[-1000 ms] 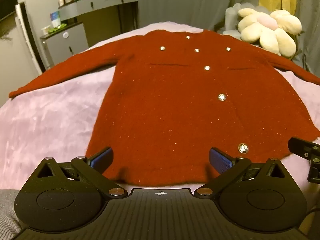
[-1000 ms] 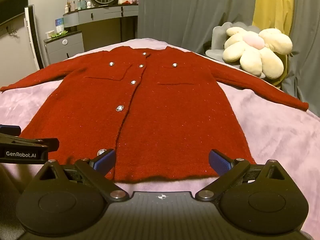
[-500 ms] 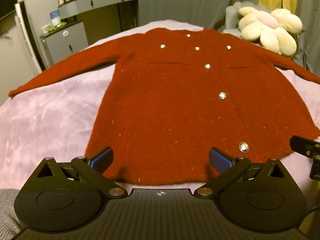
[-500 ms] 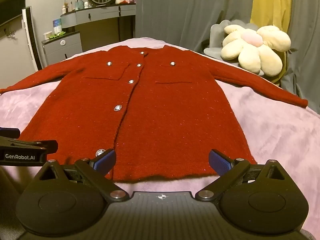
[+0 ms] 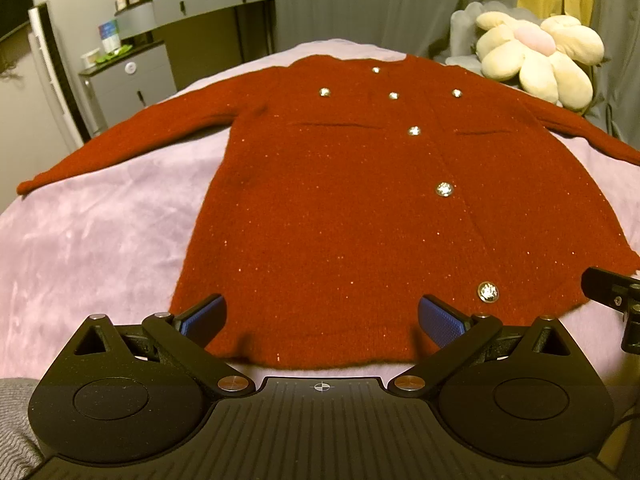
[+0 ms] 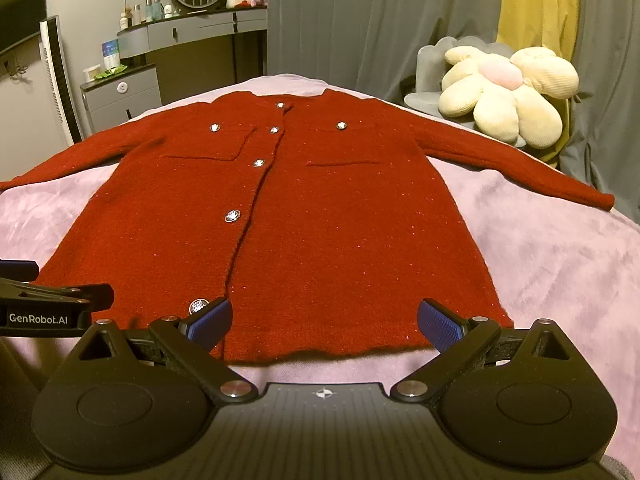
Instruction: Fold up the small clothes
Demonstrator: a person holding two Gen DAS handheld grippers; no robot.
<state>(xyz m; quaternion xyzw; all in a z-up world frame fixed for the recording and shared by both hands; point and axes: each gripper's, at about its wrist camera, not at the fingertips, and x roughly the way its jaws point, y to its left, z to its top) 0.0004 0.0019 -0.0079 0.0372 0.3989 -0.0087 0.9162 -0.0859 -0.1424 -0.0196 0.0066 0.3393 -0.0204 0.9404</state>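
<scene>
Cardigan (image 5: 360,216) flat on its back across the pink blanket (image 5: 92,248), red knit, buttoned front up, both sleeves flung wide, collar away at 12 o'clock and hem nearest the tools. Left gripper (image 5: 322,318) hangs just above the hem, jaws spread wide with nothing between them but knit below; its blue pads (image 5: 204,316) straddle the left half of the hem, the cardigan's left corner sitting right by the 9 o'clock pad. Bottom button (image 5: 488,292) glints just past the other pad, at about 2 o'clock from it. Over in the right wrist view, the right gripper (image 6: 324,320) is likewise gaping, holding nothing, poised over the right half of the hem (image 6: 320,354); the cardigan (image 6: 280,216) fills the frame from 12 o'clock down to the fingers, and the same bottom button (image 6: 198,305) peeks out just beside the 9 o'clock pad (image 6: 210,320). Right corner of the hem lies close to the 3 o'clock pad. Left gripper (image 6: 52,304) pokes in at 9 o'clock here, side by side with its partner; whether either tool touches the fabric, I can't tell. Flower cushion (image 6: 504,96) sits on a grey chair at 2 o'clock beyond the right sleeve (image 6: 520,168), and a grey dresser (image 6: 192,32) stands at 11 o'clock behind the bed.
</scene>
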